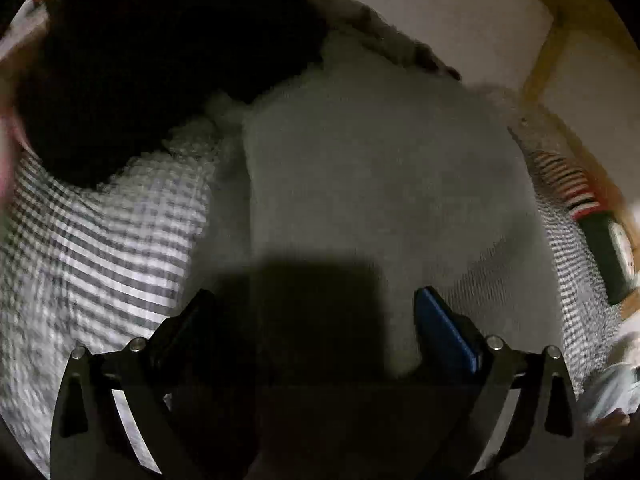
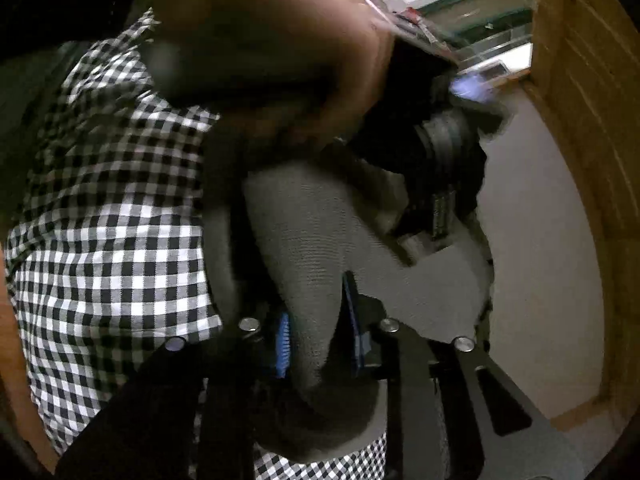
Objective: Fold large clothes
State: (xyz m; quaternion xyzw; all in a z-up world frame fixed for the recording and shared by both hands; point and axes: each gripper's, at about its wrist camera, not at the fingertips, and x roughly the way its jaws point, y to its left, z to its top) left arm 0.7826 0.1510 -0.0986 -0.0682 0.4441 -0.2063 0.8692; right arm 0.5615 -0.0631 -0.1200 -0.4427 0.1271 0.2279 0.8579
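Right gripper (image 2: 316,344) angled downward, jaws clamped on grey garment (image 2: 316,240), left gripper (image 1: 316,320) jaws apart.

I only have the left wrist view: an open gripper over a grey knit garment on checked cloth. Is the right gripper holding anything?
Observer: Yes. In the right wrist view the right gripper is shut on a thick fold of the grey knit garment, pinched between its blue pads.
Operator: Is anything else close to that fold?
Observer: Above it a blurred hand holds a black device. I cannot tell whether the device touches the knit.
Operator: What lies under the right gripper?
Observer: Black-and-white checked cloth shows below the fold there.
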